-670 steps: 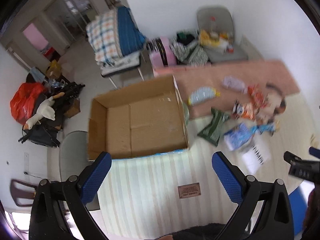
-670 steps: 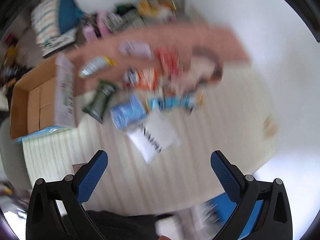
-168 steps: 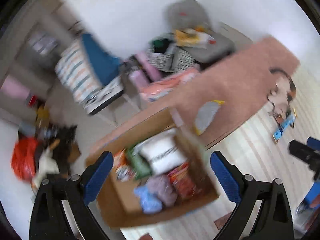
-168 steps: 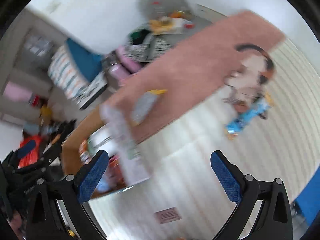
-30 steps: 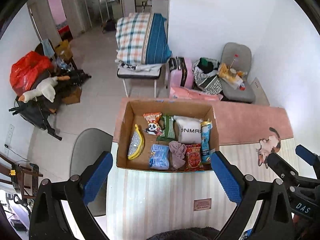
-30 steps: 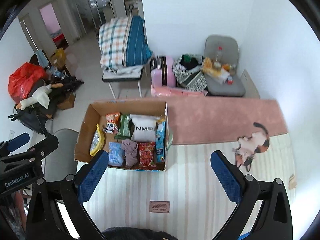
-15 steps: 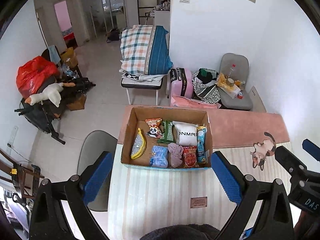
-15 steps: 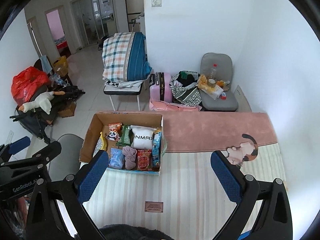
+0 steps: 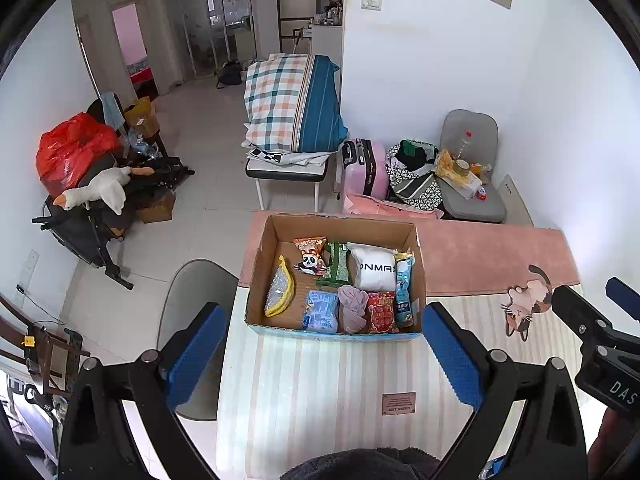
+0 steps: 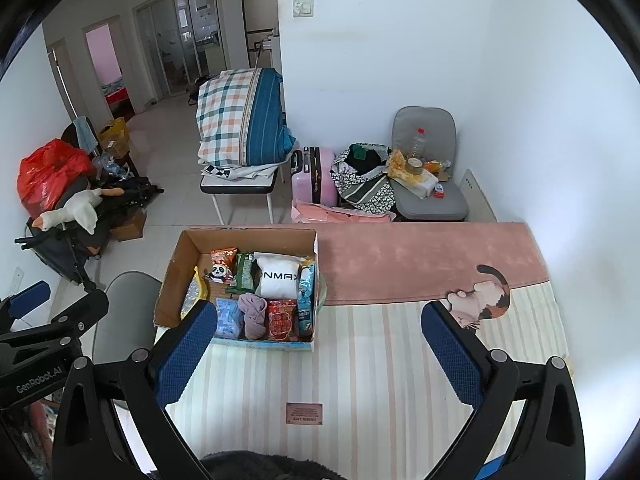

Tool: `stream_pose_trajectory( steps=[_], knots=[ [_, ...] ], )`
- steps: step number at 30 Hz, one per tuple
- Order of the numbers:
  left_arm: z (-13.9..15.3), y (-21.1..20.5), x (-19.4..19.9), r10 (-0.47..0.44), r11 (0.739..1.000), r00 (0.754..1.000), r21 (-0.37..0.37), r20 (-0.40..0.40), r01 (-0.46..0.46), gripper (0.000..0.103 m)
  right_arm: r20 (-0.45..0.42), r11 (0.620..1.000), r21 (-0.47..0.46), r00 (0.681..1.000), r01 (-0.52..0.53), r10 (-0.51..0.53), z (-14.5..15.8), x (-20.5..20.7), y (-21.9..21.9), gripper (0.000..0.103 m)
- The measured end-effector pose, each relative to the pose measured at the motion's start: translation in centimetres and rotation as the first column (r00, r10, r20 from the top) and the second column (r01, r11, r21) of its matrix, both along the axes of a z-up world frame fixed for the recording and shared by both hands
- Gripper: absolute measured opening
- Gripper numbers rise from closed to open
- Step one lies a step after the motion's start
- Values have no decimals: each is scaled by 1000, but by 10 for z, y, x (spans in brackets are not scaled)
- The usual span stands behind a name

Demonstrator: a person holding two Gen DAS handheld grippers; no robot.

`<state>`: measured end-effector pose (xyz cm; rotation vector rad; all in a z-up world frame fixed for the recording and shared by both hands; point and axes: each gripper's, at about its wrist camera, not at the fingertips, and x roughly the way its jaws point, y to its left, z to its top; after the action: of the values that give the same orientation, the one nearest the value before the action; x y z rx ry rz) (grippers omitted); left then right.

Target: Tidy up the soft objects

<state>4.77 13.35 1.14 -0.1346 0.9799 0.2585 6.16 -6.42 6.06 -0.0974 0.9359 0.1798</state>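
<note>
An open cardboard box [image 9: 417, 264] [image 10: 172, 276] stands at the far left of the striped table. It holds several soft packets: a white pillow pack [image 9: 376, 266] [image 10: 278, 276], a yellow-edged pouch [image 9: 278, 294], a panda snack bag [image 9: 310, 258], a mauve cloth [image 9: 352, 306] [image 10: 253, 314], a red packet [image 9: 382, 312] and blue packets. My left gripper [image 9: 324, 354] is open and empty, high above the table in front of the box. My right gripper [image 10: 318, 354] is open and empty, also high above the table, right of the box.
The striped tablecloth [image 10: 360, 372] has a pink band and a cat picture [image 10: 486, 298] at the right. A grey chair [image 9: 196, 292] stands left of the table. Behind are a bedding stack [image 9: 296, 108], pink suitcase [image 9: 364, 168] and cluttered grey chair [image 10: 428, 168].
Both grippers have risen and drawn back from the table, so the box looks smaller and more of the room shows. The box and its contents have not moved. Both stay open.
</note>
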Motion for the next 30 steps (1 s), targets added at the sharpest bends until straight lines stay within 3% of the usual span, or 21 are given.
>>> stream_pose_trajectory(
  steps=[30],
  knots=[
    [2,-2,-2,7,1000,1000,-5,0,-7,100,-1,1000,-5,1000,-4,4,-4,-1,-1,103]
  ],
)
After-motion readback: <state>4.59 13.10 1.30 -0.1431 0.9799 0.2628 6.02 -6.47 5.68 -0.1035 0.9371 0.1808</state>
